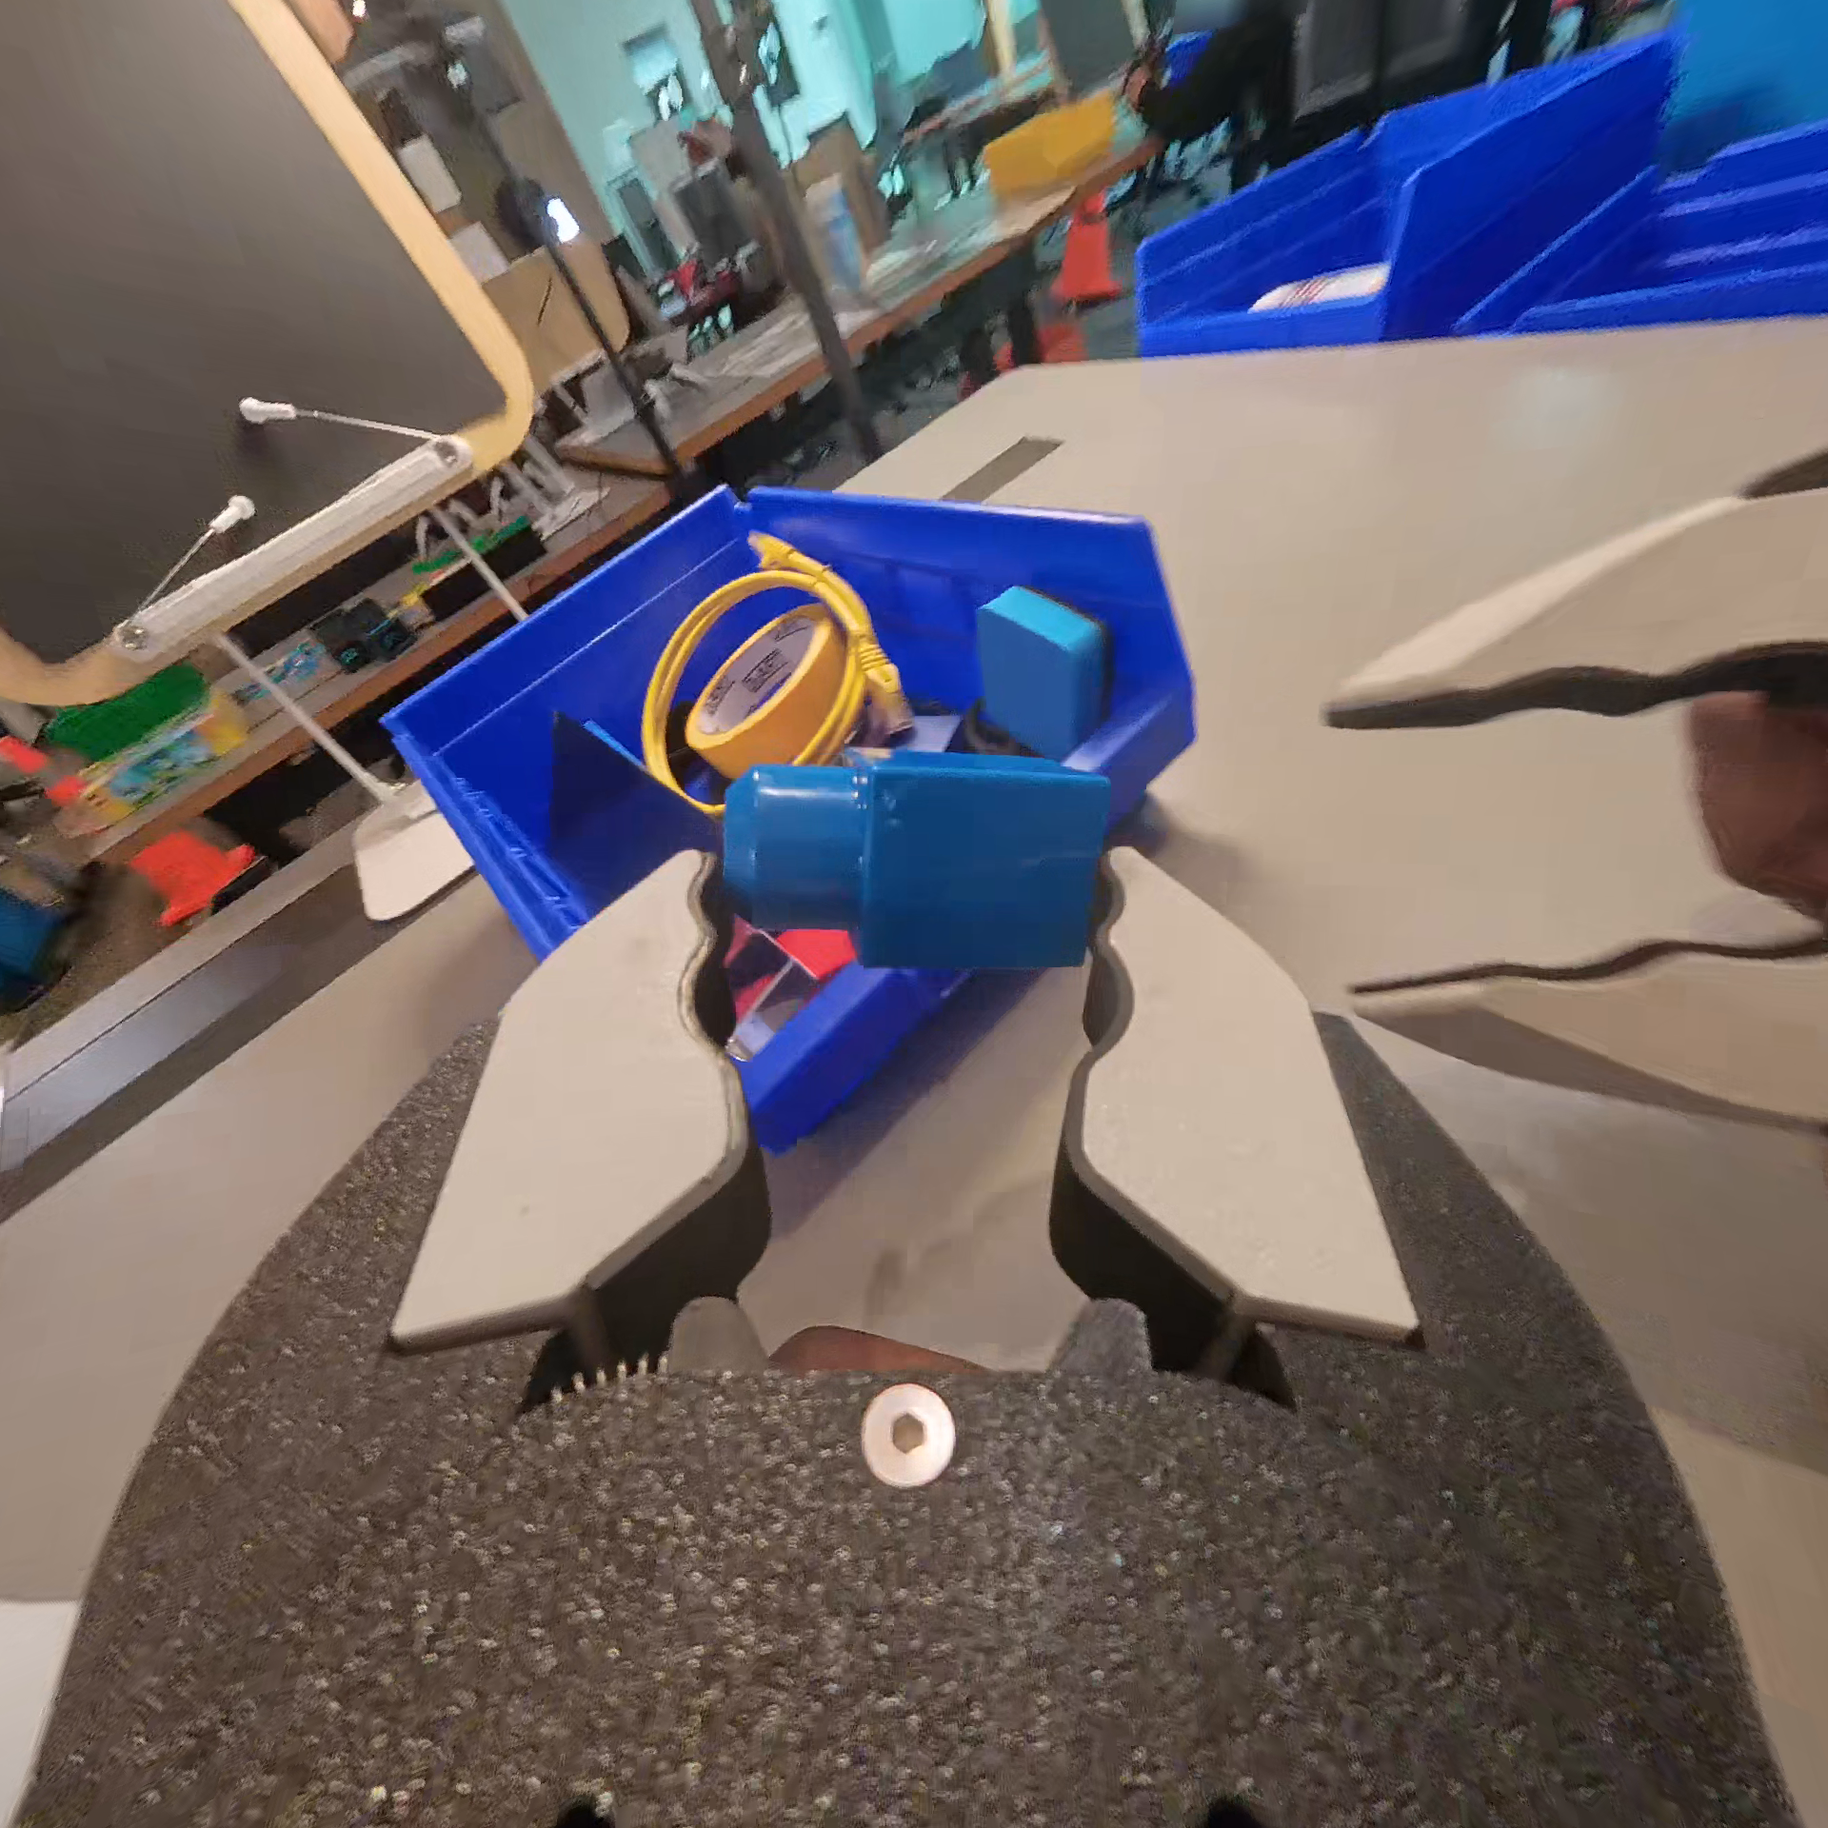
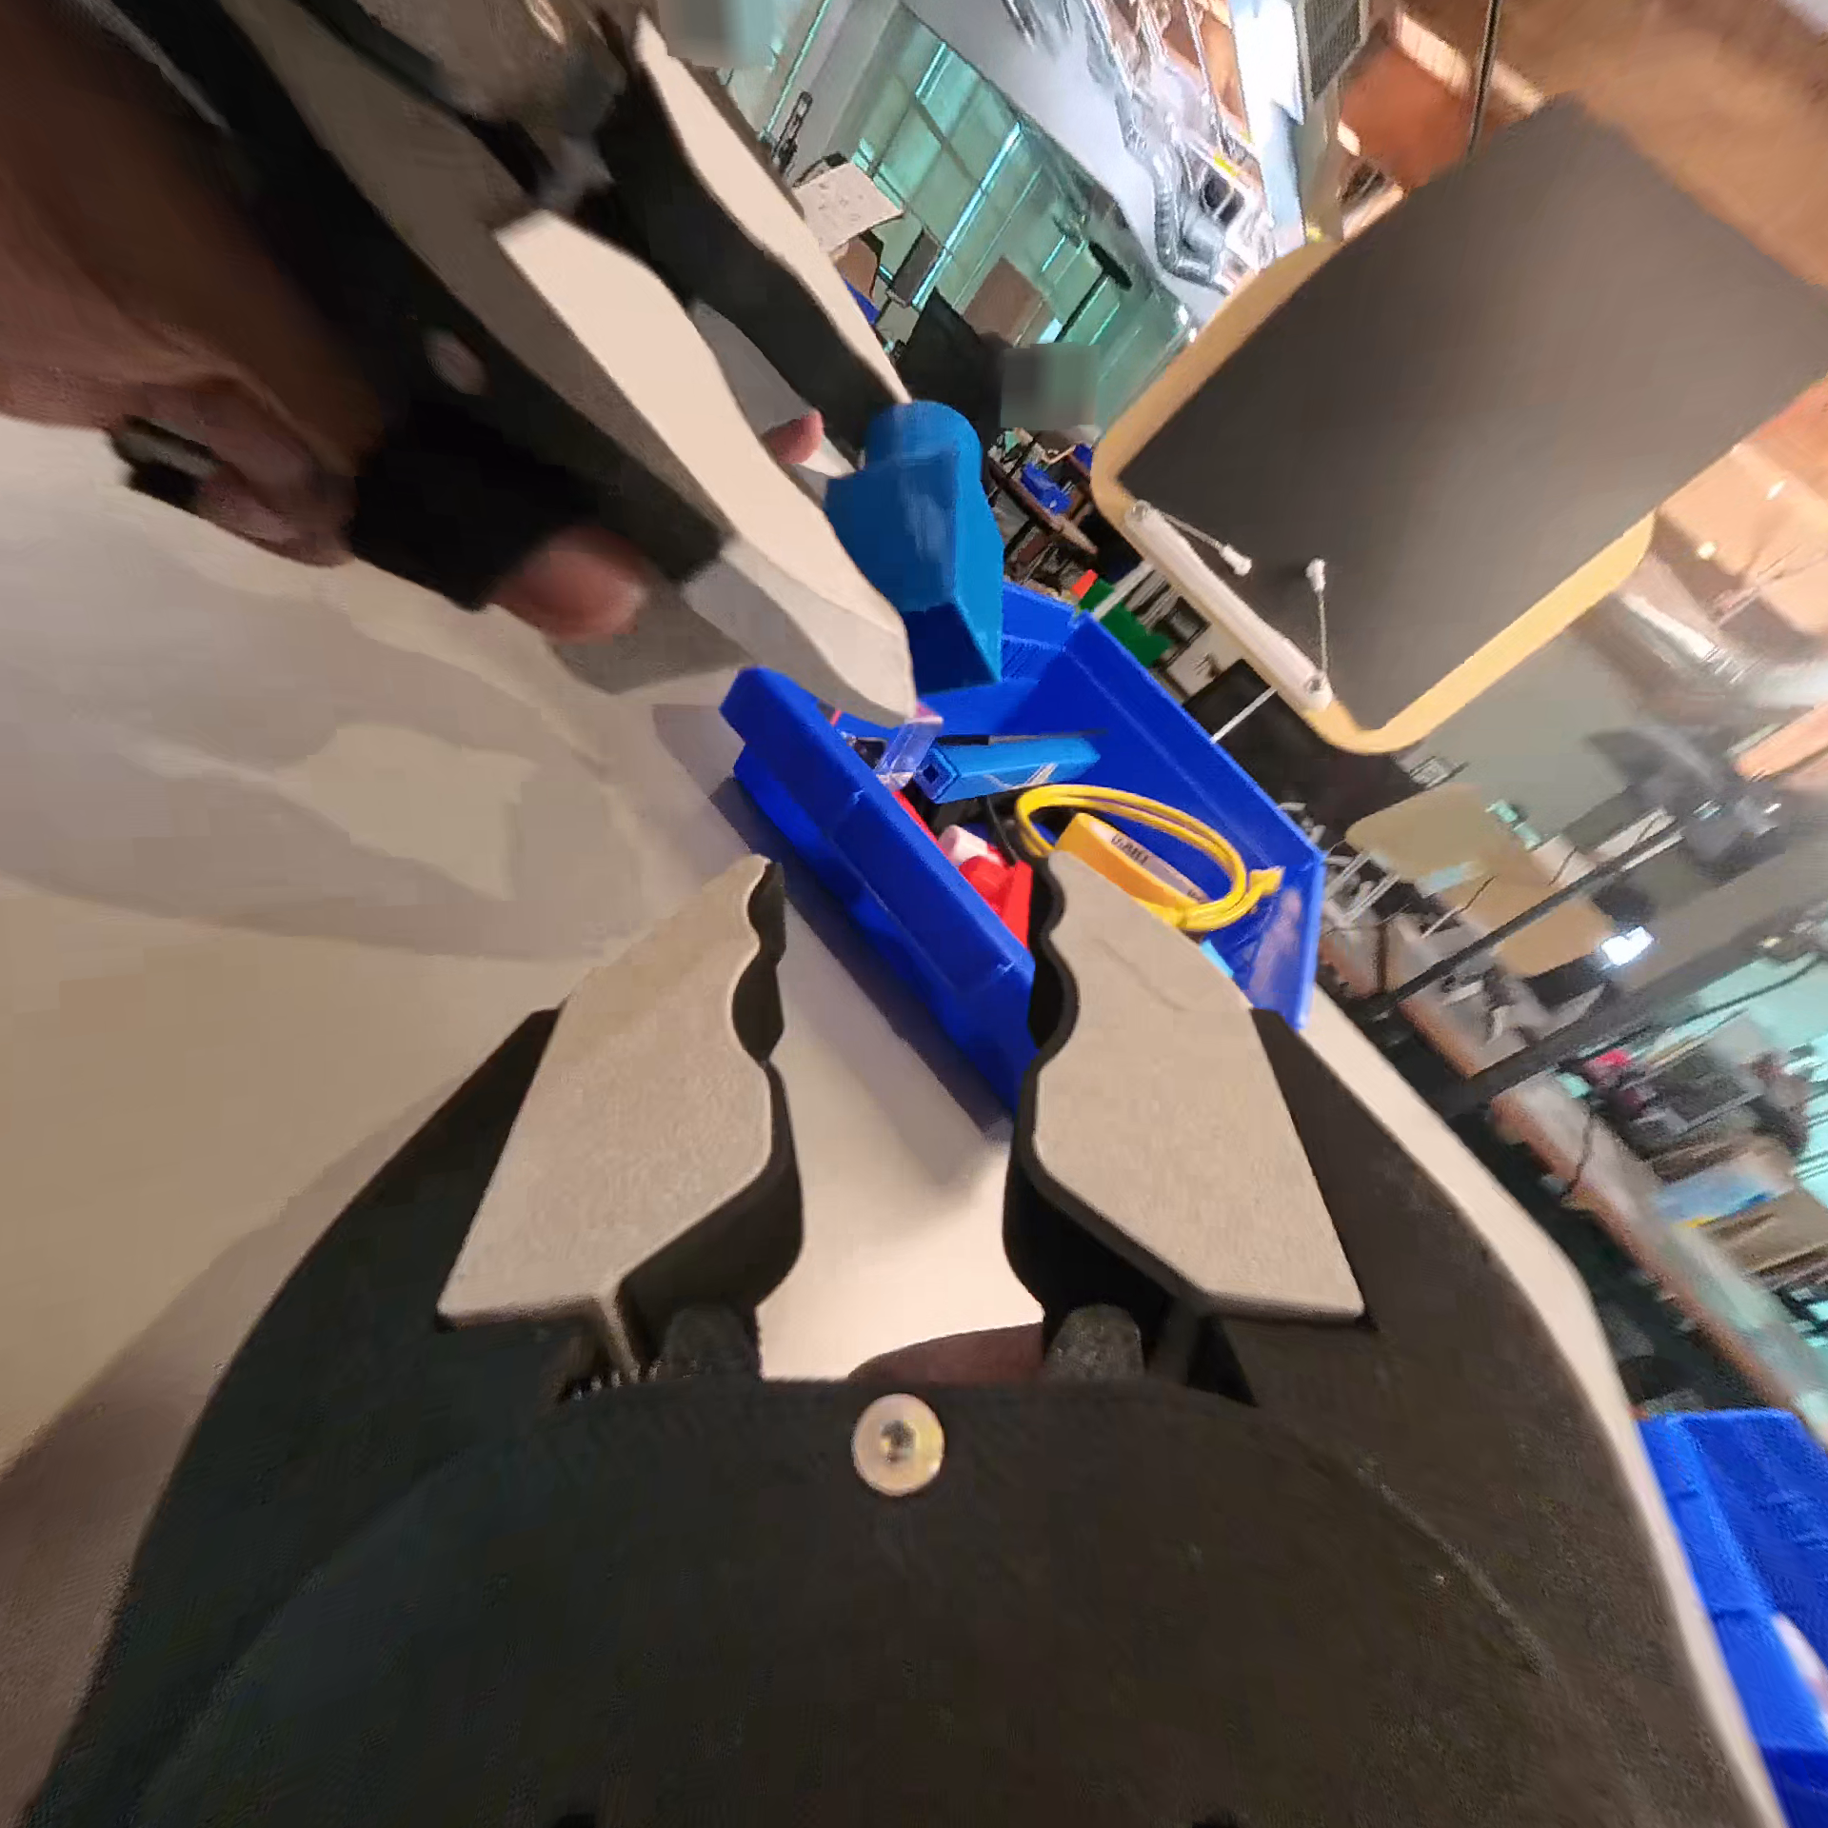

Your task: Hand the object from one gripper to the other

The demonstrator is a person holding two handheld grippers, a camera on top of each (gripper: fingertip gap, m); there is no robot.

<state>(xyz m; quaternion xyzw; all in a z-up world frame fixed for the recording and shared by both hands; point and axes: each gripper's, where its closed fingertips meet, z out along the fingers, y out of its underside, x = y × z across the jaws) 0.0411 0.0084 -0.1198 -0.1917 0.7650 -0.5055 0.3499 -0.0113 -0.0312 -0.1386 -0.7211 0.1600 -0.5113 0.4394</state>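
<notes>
My left gripper [image 1: 905,880] is shut on a blue plastic part [image 1: 920,856], a short cylinder joined to a box, and holds it by its two ends above a blue bin [image 1: 950,514]. My right gripper [image 1: 1345,851] comes in from the right, open and empty, a short way from the part. In the right wrist view my right gripper [image 2: 905,870] is open with nothing between its fingers. There the left gripper [image 2: 890,554] holds the blue part [image 2: 930,534] higher up and to the left, above the bin [image 2: 1187,722].
The bin on the grey table [image 1: 1385,495] holds a yellow tape roll [image 1: 772,702], a coiled yellow cable [image 1: 683,653], a light blue block [image 1: 1039,663] and other small items. More blue bins [image 1: 1484,218] stand at the back right. A black wood-edged board [image 1: 198,247] hangs at upper left.
</notes>
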